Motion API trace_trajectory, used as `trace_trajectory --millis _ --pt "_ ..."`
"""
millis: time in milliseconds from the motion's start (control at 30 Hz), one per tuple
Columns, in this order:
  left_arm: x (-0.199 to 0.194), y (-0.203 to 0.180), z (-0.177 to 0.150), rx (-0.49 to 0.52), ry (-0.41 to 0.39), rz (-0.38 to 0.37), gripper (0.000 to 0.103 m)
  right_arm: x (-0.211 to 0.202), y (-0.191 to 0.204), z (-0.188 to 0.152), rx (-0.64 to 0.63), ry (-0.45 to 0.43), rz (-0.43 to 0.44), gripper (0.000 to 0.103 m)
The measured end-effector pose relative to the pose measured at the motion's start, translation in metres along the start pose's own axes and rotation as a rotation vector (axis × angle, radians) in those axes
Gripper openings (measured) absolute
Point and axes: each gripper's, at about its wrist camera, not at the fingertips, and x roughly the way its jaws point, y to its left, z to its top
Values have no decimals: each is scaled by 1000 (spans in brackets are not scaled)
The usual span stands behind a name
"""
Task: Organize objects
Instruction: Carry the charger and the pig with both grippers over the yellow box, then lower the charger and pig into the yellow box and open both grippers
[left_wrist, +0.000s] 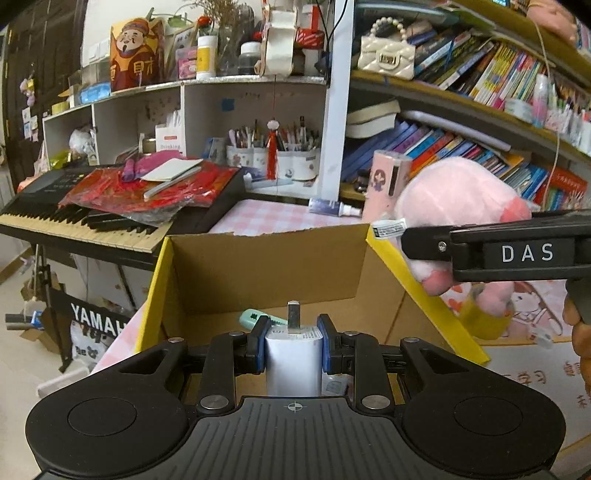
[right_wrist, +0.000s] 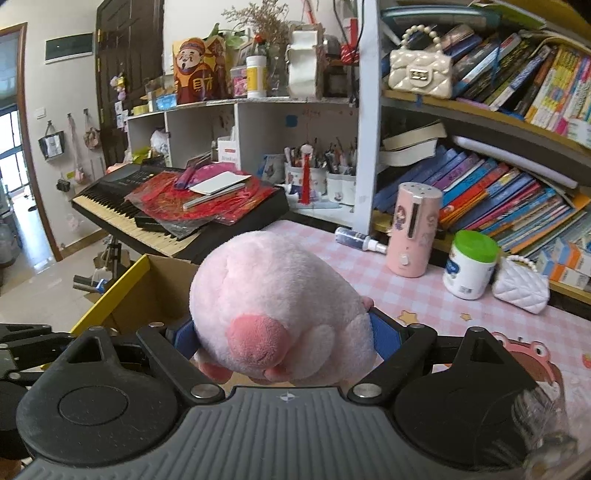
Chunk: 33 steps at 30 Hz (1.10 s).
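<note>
Meanwhile, left tool clamps a white charger — right tool grips a pink plush.

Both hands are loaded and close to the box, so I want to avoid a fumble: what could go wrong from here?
1. The left claw pinches the white charger only at its top end; it might swing or slip out before it is low in the cardboard box.
2. The right claw squeezes a soft pink plush toy that bulges past the pads and could work loose.
3. In the left wrist view the right claw sits near the box's yellow-edged flap; both claws may crowd the opening.
</note>
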Motion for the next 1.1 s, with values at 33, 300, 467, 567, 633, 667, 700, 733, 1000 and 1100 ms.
trace_trajectory --millis 33,300,467,567,633,667,700,733,1000,1100 --pt "3 -1 0 1 6 3 25 3 0 1 -2 3 8 89" --pt "33 -5 -7 17 102 33 25 31 -1 2 -23 43 69 89" --pt "44 -6 -12 18 145 48 25 45 3 -1 -44 66 97 89" --pt "47 -5 -15 1 157 53 25 51 8 0 -72 65 109 89" --pt "47 -6 -15 0 155 60 25 55 9 0 -79 69 120 89" --pt "47 -6 -16 6 151 66 25 58 10 0 -84 73 125 89" --pt "47 -7 -16 10 151 69 25 59 12 0 -88 77 131 89" --pt "48 -7 -15 9 153 70 25 60 13 0 -90 81 137 89" --pt "49 -8 -16 0 151 85 27 69 17 -3 -105 110 158 89" --pt "44 -10 -15 20 120 94 36 70 17 -2 -104 111 159 89"
